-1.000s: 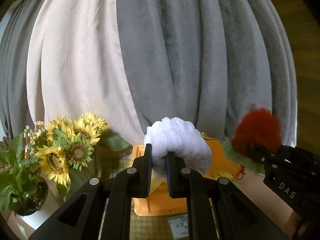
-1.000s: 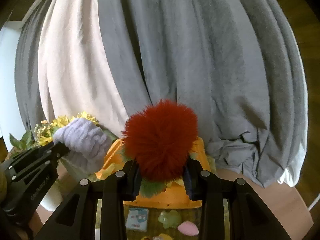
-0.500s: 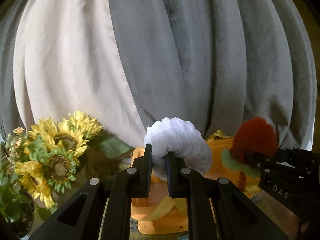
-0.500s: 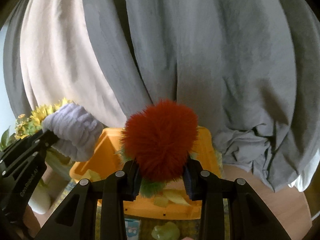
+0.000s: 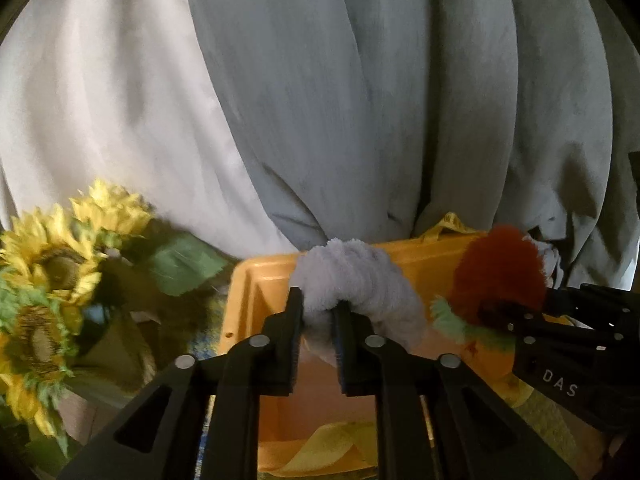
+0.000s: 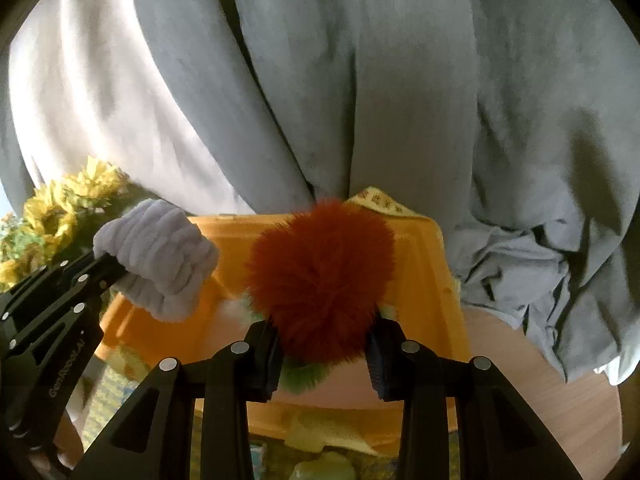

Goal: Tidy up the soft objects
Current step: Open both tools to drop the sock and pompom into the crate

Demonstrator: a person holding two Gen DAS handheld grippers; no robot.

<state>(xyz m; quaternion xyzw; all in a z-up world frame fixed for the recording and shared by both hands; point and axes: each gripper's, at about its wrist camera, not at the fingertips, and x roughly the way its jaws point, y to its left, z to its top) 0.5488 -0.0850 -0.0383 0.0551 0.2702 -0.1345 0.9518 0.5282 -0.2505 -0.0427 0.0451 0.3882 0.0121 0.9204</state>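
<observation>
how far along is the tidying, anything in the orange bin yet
Done: some yellowish items seem to lie in the orange bin, though I cannot tell what they are. In hand: the left gripper pinches a white fluffy scrunchie and the right gripper clamps a red pompom, both above the bin. Left: releasing both into it.

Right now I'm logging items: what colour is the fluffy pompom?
Rusty red fluffy pompom, with a green fringe beneath; clearest in the right wrist view.
</observation>
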